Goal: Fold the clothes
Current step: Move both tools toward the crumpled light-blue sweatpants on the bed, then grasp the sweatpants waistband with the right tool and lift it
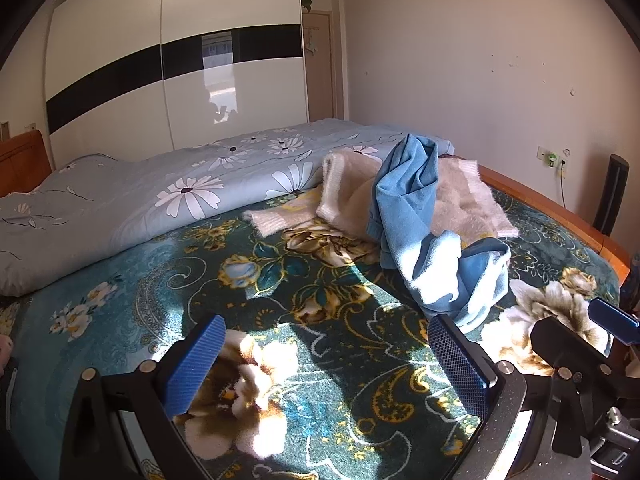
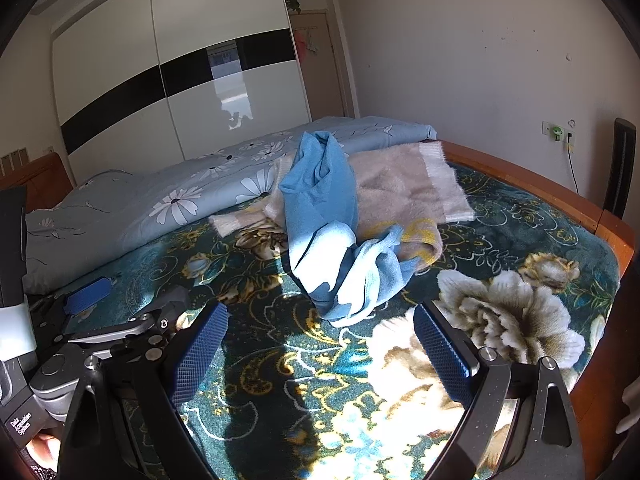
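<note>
Crumpled blue garment [image 1: 424,232] — tongs [image 1: 336,364] agape

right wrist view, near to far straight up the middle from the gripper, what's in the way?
right gripper, open and empty → dark floral blanket → crumpled blue garment → grey daisy-print quilt → white wardrobe with black band

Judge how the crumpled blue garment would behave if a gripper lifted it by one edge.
The blue garment lies in soft bunched folds, so it would likely drape limply. It overlaps the fuzzy cream sweater, so it may drag that along.
</note>
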Demonstrator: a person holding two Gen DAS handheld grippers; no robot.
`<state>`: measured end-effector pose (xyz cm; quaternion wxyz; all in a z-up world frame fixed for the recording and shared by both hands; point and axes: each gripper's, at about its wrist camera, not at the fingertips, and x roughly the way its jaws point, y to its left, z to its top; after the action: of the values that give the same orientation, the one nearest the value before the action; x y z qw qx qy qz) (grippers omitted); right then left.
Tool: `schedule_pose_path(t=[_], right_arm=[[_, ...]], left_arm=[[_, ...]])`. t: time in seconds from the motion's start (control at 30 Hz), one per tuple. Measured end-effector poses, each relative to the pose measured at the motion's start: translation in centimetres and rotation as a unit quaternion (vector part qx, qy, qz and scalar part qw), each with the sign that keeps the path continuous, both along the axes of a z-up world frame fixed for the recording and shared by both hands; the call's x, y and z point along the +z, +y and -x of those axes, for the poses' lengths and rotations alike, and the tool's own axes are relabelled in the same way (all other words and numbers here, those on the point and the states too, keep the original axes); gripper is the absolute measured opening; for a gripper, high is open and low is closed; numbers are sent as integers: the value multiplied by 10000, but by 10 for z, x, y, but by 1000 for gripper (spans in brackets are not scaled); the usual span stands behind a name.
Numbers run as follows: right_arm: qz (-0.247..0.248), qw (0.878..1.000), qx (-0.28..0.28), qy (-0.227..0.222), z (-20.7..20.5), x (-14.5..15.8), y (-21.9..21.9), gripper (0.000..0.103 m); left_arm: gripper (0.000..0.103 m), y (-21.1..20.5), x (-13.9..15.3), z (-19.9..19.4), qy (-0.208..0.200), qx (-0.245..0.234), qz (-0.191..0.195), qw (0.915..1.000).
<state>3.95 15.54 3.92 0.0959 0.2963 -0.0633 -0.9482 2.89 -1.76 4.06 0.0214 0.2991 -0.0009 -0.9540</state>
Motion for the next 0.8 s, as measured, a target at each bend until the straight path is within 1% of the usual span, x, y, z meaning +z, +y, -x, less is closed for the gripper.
schedule_pose_path(t=[0.07,0.27,0.37,0.43,0.53,0.6,0.67,0.7,0.73,0.77,0.8], right_arm=[[35,10000,43,-8,0,-1,0,95],[51,9996,228,-165,8,-7,-5,95],[-25,9994,77,-327,29,-18,2,95],[-143,9987,-53,-490,52,-29,6,95],[-102,9964,-220,-809,85,-47,11,93],[80,9944,-400,-980,101,-55,15,85],[261,9913,-579,-1150,117,-62,18,65],[352,9895,-669,-1234,125,-66,20,59],[442,9874,-758,-1318,133,-70,22,42],[533,9850,-847,-1402,141,-74,24,20],[599,9844,-890,-1395,142,-73,24,15]], left_arm=[[103,-2,-1,0,-9,16,-39,10000],[103,-14,-10,-3,-180,-98,177,9996],[103,-39,-19,-15,-185,-12,211,9996],[103,-61,-25,-24,-259,158,93,9995],[103,-98,-33,-39,-394,482,-176,9979],[103,-120,-38,-51,-397,685,-310,9964],[103,-138,-39,-63,-351,881,-326,9950],[103,-145,-38,-70,-322,964,-307,9943],[103,-152,-38,-77,-292,1042,-281,9937],[103,-159,-37,-83,-255,1108,-251,9932],[103,-165,-35,-89,-214,1168,-199,9927]])
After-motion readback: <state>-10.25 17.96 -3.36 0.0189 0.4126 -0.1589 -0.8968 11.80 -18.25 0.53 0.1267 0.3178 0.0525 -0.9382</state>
